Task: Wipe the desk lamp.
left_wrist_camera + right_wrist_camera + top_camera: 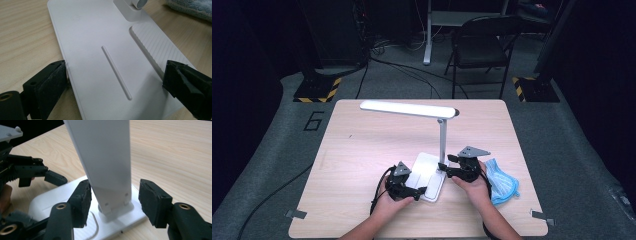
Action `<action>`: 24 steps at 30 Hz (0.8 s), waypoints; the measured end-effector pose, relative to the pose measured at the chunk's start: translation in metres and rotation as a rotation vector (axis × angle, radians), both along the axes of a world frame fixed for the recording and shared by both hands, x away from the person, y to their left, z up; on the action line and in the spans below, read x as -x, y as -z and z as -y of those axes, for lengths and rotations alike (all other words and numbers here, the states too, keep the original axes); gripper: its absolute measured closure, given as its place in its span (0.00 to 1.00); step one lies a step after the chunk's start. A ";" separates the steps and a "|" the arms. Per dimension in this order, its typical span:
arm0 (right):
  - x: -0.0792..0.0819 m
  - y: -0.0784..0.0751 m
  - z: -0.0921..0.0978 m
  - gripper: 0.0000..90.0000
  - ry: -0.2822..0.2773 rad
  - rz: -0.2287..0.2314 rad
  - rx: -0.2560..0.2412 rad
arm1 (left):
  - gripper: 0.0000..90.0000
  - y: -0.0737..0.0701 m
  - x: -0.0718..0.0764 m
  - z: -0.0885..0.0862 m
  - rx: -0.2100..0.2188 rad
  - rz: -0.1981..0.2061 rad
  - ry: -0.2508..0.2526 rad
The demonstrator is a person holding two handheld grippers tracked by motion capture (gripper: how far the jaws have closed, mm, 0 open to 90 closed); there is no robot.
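A white desk lamp stands on the wooden table, with a flat base (pixel 428 172), an upright post (pixel 442 142) and a long head (pixel 409 109). My left gripper (pixel 414 190) is at the base's near end and is open. Seen from the left gripper view, the base (pixel 100 37) lies between the jaws of that gripper (pixel 115 75): the left pad (pixel 56 80) touches its edge and the right pad (pixel 180 77) sits over its ribbed side. My right gripper (pixel 115 200) is open around the foot of the post (pixel 107 157), with gaps on both sides.
A blue face mask (pixel 502 182) lies on the table just right of the right hand. A black folding chair (pixel 479 47) and stand feet are on the floor beyond the table's far edge (pixel 422 100). The left gripper (pixel 37 172) shows beyond the base in the right gripper view.
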State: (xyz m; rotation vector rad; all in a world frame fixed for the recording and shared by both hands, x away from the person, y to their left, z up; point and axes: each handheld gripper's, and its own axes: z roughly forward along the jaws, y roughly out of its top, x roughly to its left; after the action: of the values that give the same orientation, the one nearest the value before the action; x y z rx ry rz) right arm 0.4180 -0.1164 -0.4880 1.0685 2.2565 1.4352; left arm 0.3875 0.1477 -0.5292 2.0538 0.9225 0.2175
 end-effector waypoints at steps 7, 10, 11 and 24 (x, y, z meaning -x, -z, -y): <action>0.027 -0.016 0.039 0.46 0.067 0.064 0.037 | 0.06 0.000 0.000 0.000 0.002 0.000 -0.002; 0.033 -0.018 0.060 0.46 0.110 0.080 0.059 | 0.06 0.000 0.000 0.000 -0.001 -0.004 0.000; 0.035 -0.016 0.068 0.46 0.132 0.076 0.073 | 0.06 0.000 0.000 0.001 0.003 -0.003 -0.005; 0.051 0.010 0.111 0.43 0.242 0.017 0.162 | 0.05 0.000 0.001 0.002 0.011 -0.013 -0.009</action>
State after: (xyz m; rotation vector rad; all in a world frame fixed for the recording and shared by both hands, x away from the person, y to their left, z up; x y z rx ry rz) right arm 0.3672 -0.2273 -0.4979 1.2222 2.1047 1.1402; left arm 0.3866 0.1453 -0.5295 2.0437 0.9392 0.2038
